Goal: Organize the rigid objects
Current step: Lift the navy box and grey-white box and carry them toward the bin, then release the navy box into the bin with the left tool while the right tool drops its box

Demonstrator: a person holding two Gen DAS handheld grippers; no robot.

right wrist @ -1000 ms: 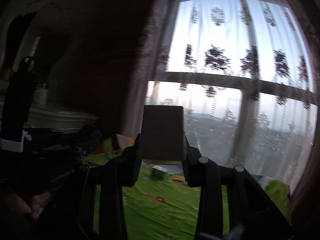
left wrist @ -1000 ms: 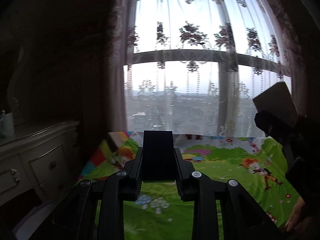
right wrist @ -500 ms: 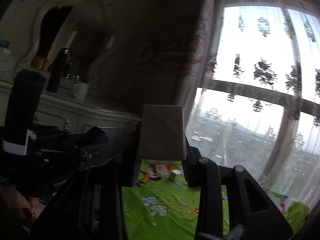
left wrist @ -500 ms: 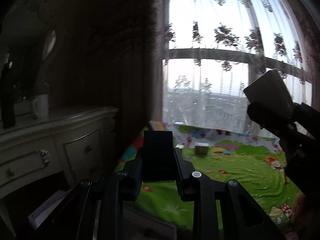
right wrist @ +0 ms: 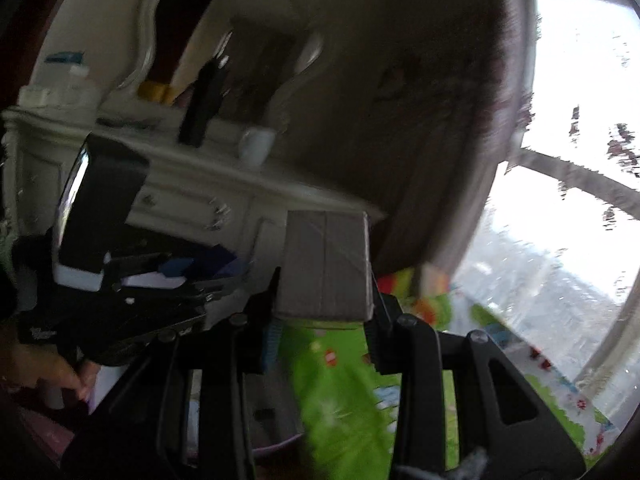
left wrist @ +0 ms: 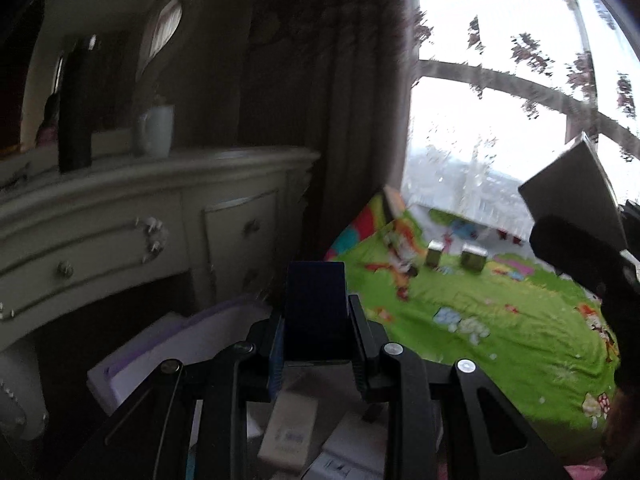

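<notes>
My left gripper (left wrist: 316, 344) is shut on a dark blue box (left wrist: 316, 308), held in the air above a pale storage bin (left wrist: 168, 356) with small white boxes (left wrist: 288, 432) in it. My right gripper (right wrist: 324, 312) is shut on a grey cardboard box (right wrist: 324, 264), also held up. The grey box shows at the right of the left wrist view (left wrist: 572, 196). The left gripper shows at the left of the right wrist view (right wrist: 192, 276). Two small boxes (left wrist: 474, 256) stand far off on the green play mat (left wrist: 500, 320).
A white dresser (left wrist: 132, 220) with drawers stands to the left; a white mug (left wrist: 156, 128) and a dark bottle (left wrist: 76, 104) are on top. A dark curtain (left wrist: 352, 120) hangs beside the bright window (left wrist: 500, 120). The frames are motion-blurred.
Both views have swung left from the window toward the dresser and tipped down. The storage bin has come into view below the left gripper. Both grippers still hold their boxes.
</notes>
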